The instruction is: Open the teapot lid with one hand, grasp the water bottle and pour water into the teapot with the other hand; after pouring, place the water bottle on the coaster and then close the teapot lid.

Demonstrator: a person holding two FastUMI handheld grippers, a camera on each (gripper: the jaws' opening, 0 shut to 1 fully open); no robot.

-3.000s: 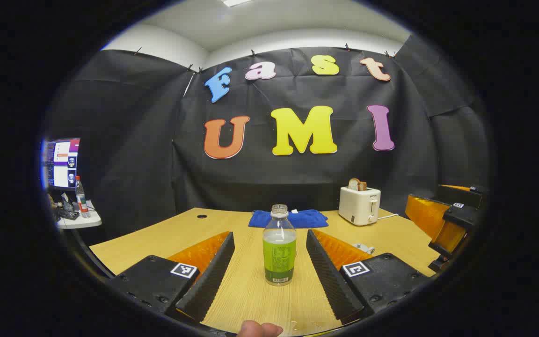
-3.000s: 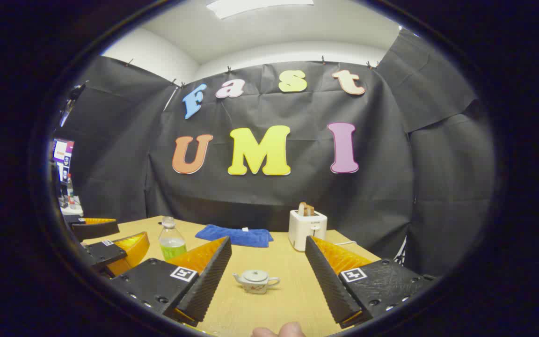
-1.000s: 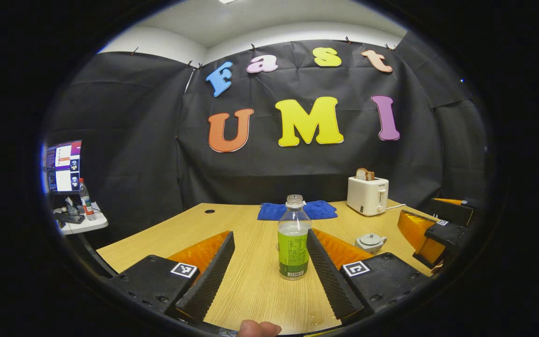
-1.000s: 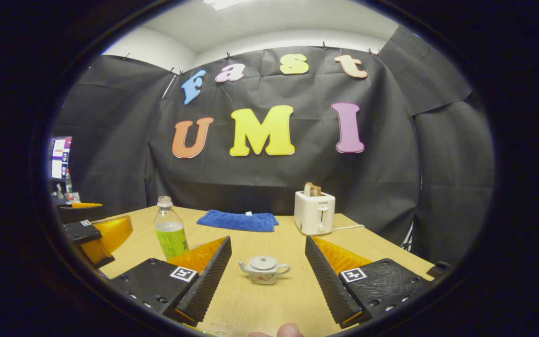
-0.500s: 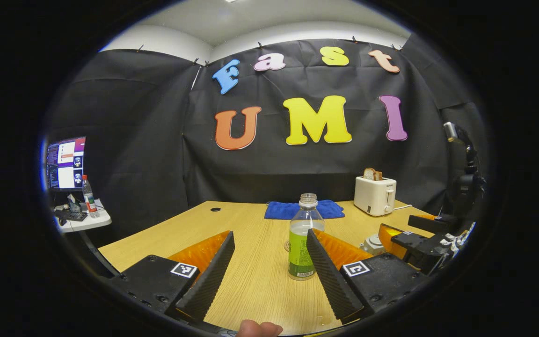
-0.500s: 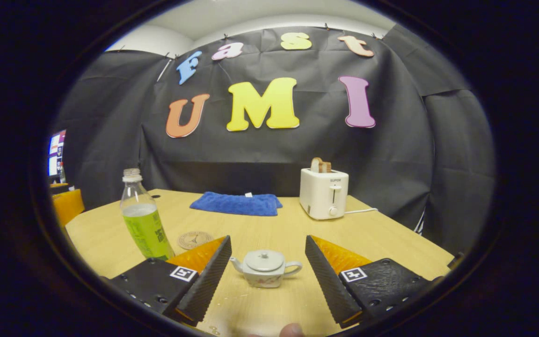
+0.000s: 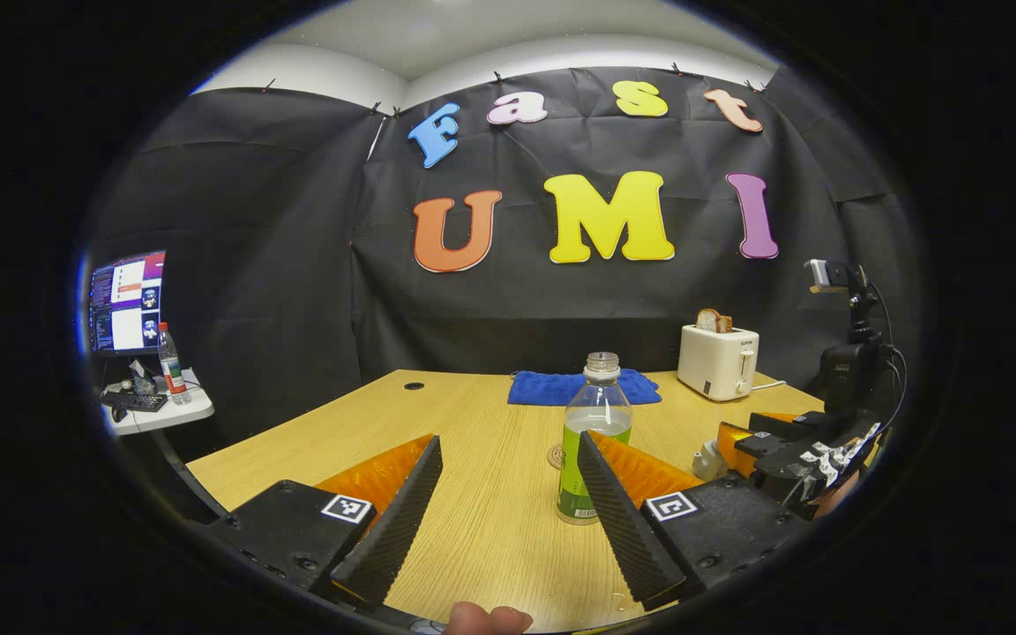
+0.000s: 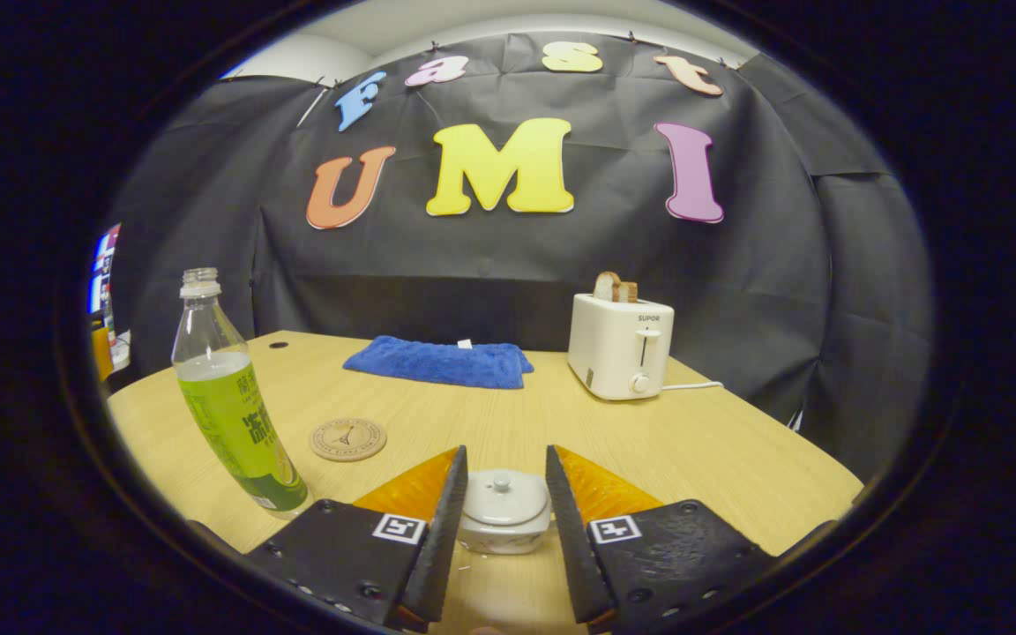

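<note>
The right gripper (image 8: 503, 529), wide a moment ago, has narrowed its jaws around the lidded teapot (image 8: 503, 511) on the wooden table (image 8: 720, 459), suggesting the lid lift begins, while the left gripper (image 7: 508, 520) stays spread, the water bottle (image 7: 592, 441) standing by its right finger.

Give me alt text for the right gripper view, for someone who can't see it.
The right gripper has narrowed around the lid of a small white ceramic teapot on a light wooden table. To the left stand an uncapped clear plastic bottle of green drink and a round cork coaster; behind lie a blue towel and a white toaster.
</note>
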